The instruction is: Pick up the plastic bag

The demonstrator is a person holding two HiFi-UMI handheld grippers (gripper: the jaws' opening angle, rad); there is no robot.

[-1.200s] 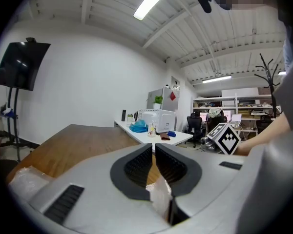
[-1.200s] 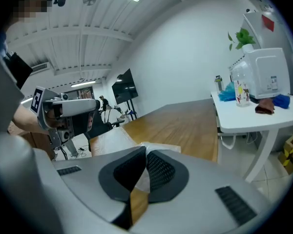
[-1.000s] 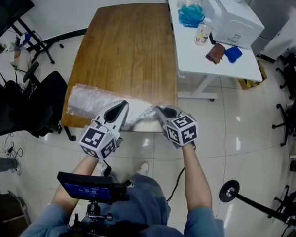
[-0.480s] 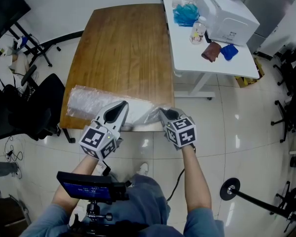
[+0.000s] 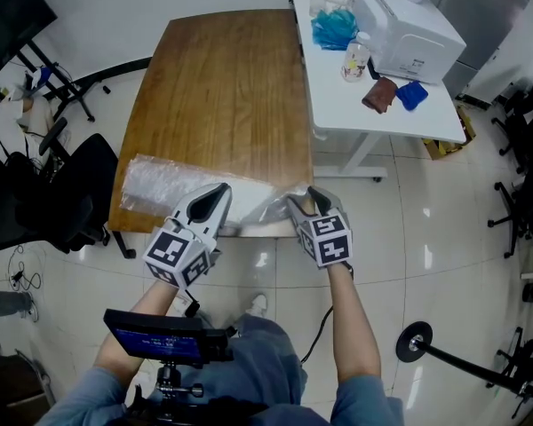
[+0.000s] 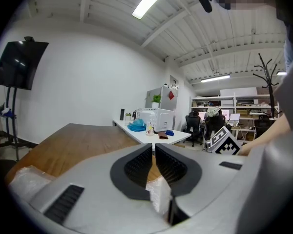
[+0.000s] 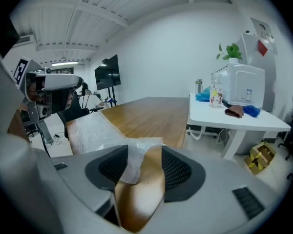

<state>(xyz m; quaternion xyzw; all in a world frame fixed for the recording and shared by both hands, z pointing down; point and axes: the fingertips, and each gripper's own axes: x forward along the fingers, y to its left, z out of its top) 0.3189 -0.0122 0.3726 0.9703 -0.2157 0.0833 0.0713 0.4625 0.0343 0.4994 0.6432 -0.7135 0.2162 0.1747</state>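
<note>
one plastic bag (image 5: 160, 185), edge hid: l gripper (image 5: 219, 189) jaws clamp it, r gripper (image 5: 307, 200) jaws just opened.

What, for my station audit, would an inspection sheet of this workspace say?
Surface: wooden table, plastic bag at its near edge.
Job's things: plastic bag, clear, along that edge.
Clutter: white side table holds white appliance, blue cloth, brown cloth.
Grippers: left gripper shut on the bag; right gripper open, jaws just opened, bag corner between them.
Cables: black cable on floor.
Surroundings: black chair at left, glossy tiled floor.
</note>
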